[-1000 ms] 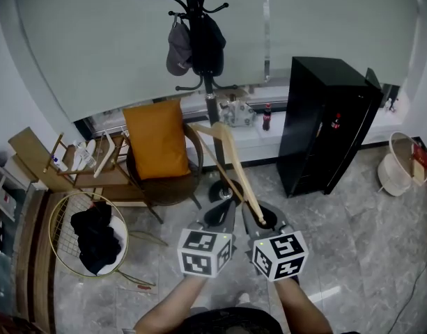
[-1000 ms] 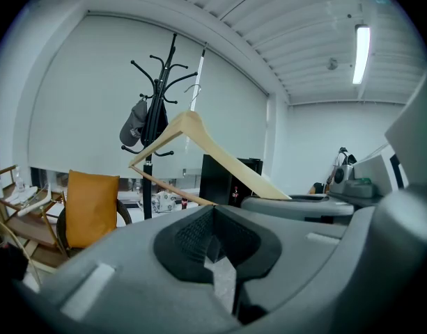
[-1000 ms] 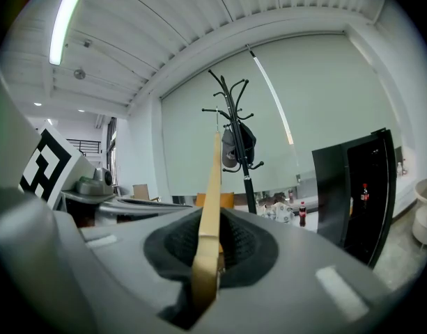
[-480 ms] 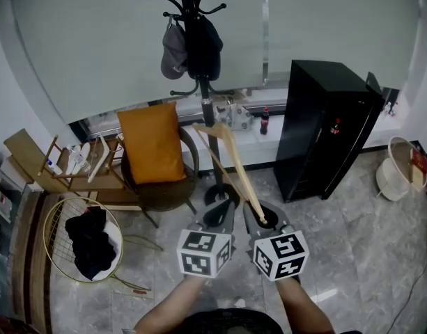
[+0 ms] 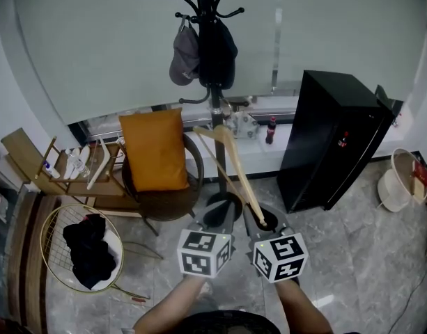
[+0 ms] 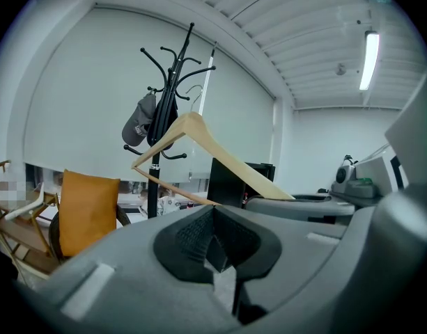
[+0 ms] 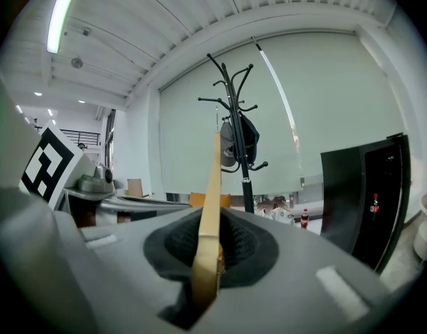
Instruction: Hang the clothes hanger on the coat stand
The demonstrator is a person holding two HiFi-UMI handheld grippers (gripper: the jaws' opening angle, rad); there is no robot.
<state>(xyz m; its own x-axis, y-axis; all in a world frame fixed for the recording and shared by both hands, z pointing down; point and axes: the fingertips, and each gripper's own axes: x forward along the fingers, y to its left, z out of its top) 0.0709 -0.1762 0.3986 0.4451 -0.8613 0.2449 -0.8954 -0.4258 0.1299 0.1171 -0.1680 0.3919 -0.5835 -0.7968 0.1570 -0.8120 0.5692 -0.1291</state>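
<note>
Grey stone floor [image 5: 366,256] spreads below me, and a pale blind [image 5: 95,47] fills the far wall. Against it stands the black coat stand [image 5: 212,82], with a cap [image 5: 184,56] and what looks like a dark bag [image 5: 219,47] on its middle hooks. The top hooks look bare. A chair [image 5: 173,202] with an orange cushion [image 5: 154,148] sits left of the pole, and a black cabinet [image 5: 331,145] stands to the right.

The wooden hanger [image 5: 233,165] is up in the air between me and the stand. My right gripper [image 5: 263,221] has its fingers clamped on the near end of one shoulder arm. From there the wood runs away from me to the apex, where the wire hook [image 6: 191,89] rises towards the stand. My left gripper [image 5: 222,218] sits just beside the right one, its fingers pressed together on nothing.

I judge the hanger to be light and stiff, so it should not sag. Gripped at one end, though, it makes a long lever, and the smooth wood could twist or slide between my fingers. The bottom bar looks thin and is a poor place to grip. A hold nearer the apex would steer the hook better. From this end I would keep the squeeze firm and bring the hook slowly over a free prong.
</note>
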